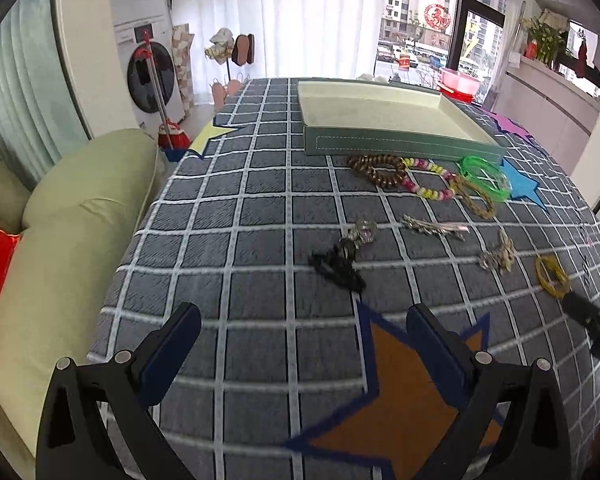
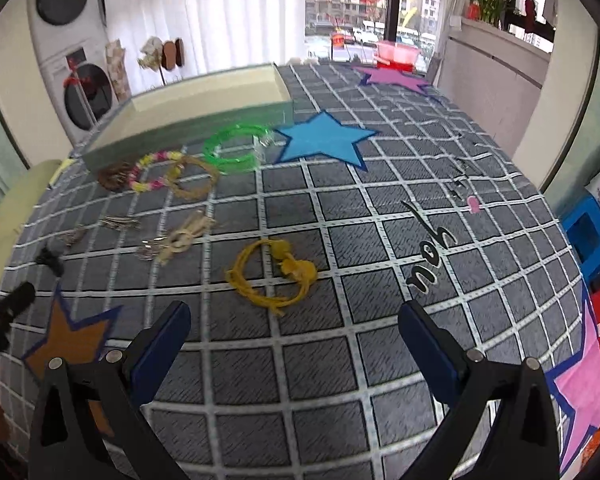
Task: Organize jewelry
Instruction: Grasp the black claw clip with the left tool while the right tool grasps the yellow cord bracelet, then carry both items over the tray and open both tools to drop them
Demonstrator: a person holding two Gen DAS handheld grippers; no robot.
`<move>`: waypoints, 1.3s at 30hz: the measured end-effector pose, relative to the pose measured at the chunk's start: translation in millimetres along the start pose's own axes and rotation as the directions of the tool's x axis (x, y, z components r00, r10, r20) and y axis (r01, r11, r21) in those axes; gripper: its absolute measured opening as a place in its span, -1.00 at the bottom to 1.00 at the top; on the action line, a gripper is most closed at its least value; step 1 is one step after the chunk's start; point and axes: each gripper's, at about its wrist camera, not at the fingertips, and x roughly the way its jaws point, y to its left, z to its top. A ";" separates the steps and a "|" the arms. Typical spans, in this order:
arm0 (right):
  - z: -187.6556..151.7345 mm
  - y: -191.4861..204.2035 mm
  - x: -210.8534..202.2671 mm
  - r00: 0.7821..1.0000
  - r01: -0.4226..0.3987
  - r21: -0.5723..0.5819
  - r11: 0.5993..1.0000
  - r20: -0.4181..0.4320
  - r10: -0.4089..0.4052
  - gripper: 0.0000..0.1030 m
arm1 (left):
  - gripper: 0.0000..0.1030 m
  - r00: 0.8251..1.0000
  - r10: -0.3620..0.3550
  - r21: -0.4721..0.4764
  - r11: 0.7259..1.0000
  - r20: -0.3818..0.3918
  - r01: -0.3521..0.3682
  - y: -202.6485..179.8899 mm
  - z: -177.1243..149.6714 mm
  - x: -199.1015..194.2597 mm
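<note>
Our right gripper [image 2: 294, 334] hangs with jaws wide apart just short of the yellow cord bracelet [image 2: 270, 276], lined up — we judge — to close on it first. Our left gripper [image 1: 304, 336], equally spread and empty, waits over the checked cloth [image 1: 260, 200]. The other pieces lie loose between us and the green tray [image 1: 400, 146] — bare, ready to receive them.

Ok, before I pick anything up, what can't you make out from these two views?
- Tray floor: left wrist view, near wall hides the front strip; right wrist view blurred.
- Silver pieces: right wrist view, motion blur, type unclear.
- Yellow cord bracelet: left wrist view, the right gripper partly covers it near the frame edge.
- Small pink item: too small to identify.
</note>
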 end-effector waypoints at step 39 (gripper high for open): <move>72.7 15.8 0.9 0.971 -0.237 0.007 0.971 0.017 0.237 -0.57 | -0.25 0.982 -0.185 0.005 0.983 -0.033 0.186 0.5 55.8 11.8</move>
